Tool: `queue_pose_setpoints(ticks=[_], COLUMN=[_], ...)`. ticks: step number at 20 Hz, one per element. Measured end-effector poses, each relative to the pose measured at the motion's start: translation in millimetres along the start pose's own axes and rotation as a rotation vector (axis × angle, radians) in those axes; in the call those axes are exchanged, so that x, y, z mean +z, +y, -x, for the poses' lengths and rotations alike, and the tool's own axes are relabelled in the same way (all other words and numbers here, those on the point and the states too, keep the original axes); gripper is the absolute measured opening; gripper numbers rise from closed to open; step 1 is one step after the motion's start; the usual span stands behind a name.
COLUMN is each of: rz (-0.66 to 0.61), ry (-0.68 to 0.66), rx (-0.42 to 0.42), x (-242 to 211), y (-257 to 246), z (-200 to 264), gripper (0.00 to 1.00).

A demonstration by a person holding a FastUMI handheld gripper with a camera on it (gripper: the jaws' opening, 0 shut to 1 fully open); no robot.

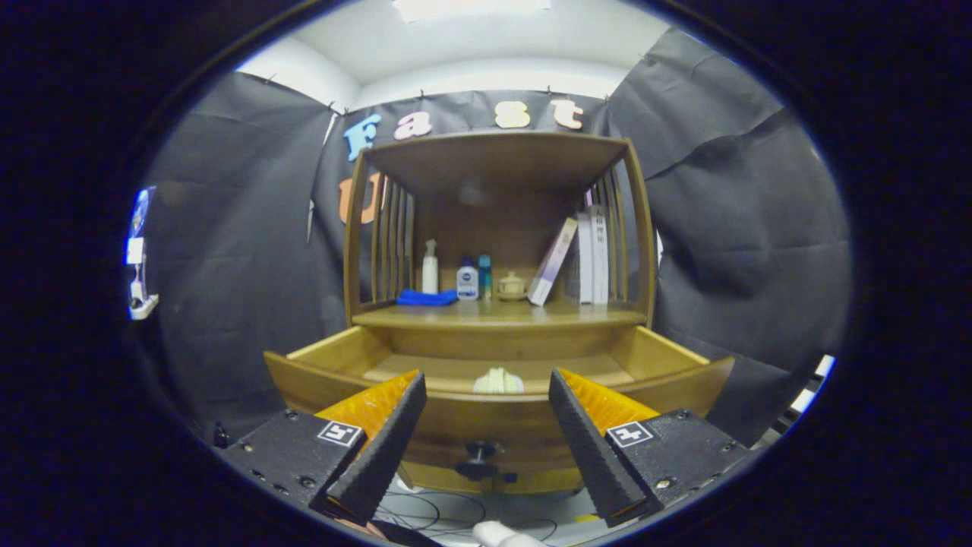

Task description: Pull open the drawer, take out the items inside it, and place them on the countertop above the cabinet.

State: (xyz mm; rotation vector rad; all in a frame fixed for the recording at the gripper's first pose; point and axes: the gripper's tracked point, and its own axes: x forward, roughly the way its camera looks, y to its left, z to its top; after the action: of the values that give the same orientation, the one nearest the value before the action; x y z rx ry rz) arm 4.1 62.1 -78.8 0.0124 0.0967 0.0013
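Here the gripper (pixel 486 425) hangs with jaws released, gripping nothing, before the pulled-out drawer (pixel 497 414); a pale ribbed item (pixel 498 381) lies inside, and the worktop (pixel 497 313) sits farther back.

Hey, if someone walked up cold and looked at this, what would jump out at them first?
The wooden drawer stands pulled open just beyond the open tool, with a pale ribbed item lying inside it, seen between the fingers. Above it, the countertop holds a blue cloth, small bottles and leaning books.
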Motion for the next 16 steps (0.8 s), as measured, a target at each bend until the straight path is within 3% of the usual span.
queue_pose_setpoints(ticks=[8,11,16], rz=[-0.024,-0.056,-0.080], ry=[0.037,0.170,0.481], rx=[0.004,0.034,0.057], x=[100.5,103.4,59.1], y=[-14.5,-8.0,0.6], z=[-73.1,-109.2,-160.8], gripper=[1.00,1.00,1.00])
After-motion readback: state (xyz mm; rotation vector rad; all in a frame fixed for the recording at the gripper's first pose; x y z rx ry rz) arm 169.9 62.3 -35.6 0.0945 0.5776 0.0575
